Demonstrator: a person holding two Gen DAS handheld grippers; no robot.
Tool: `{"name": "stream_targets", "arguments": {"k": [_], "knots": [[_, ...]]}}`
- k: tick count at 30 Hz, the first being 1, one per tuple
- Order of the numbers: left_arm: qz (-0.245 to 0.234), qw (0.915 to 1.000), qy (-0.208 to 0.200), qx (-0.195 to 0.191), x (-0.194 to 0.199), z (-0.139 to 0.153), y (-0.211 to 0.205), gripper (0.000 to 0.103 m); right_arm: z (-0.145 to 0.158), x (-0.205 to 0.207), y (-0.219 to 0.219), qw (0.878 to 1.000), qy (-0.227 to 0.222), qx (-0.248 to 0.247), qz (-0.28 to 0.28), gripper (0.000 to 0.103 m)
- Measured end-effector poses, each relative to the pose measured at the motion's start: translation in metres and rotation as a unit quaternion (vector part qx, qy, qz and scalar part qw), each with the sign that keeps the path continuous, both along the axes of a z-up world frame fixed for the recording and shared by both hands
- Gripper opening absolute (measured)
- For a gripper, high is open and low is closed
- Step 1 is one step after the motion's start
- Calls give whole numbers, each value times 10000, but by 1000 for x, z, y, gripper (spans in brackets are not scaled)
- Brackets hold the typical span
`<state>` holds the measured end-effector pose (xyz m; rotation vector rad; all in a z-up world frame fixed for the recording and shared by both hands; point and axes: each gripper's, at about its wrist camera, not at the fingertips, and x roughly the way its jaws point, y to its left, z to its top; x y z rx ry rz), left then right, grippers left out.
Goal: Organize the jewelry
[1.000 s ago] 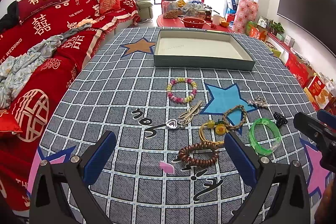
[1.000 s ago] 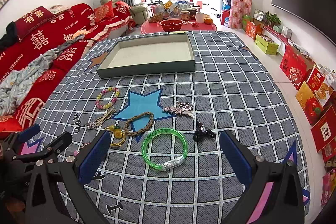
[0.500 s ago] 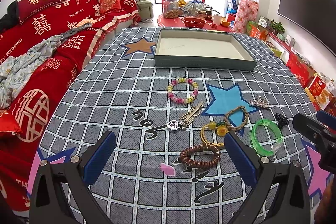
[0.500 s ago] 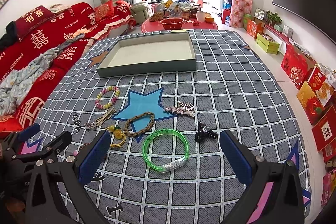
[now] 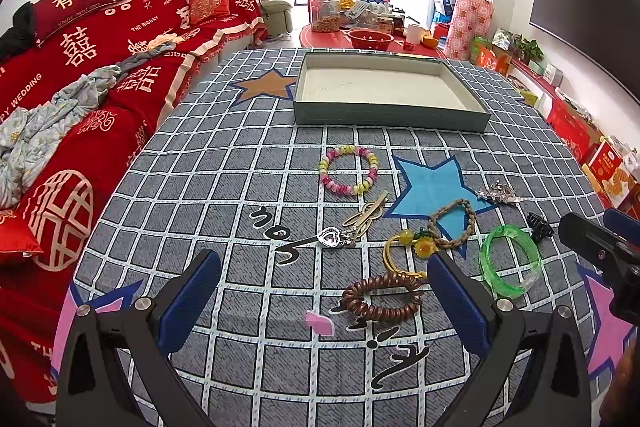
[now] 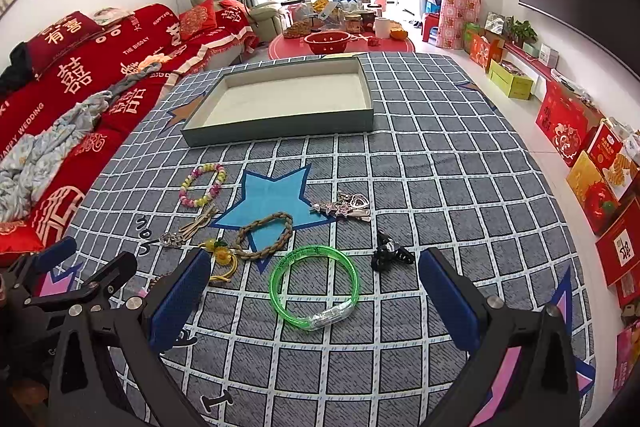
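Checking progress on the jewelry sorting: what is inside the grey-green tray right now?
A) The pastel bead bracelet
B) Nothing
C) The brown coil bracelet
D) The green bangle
B: the tray shows only its bare pale floor, while the green bangle, pastel bead bracelet and brown coil bracelet all lie on the tablecloth.

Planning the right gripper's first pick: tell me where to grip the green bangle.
Take the green bangle from above, with one finger inside the ring and one outside, pinching the plain green far arc. It lies flat on the cloth, so there is no side purchase, and the right gripper is open above it.
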<state>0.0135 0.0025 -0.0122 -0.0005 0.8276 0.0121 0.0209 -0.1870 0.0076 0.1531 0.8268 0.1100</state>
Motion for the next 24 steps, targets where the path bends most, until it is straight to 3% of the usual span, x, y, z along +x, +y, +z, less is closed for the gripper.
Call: {"name": "stream_targets", "arguments": {"k": [16, 24], "knots": [[11, 9995, 250, 169, 1, -8, -1, 103, -6, 2, -2, 10000, 62, 19, -24, 103], [74, 9985, 520, 154, -1, -26, 18, 103, -19, 1, -18, 9995, 318, -52, -54, 103]]}}
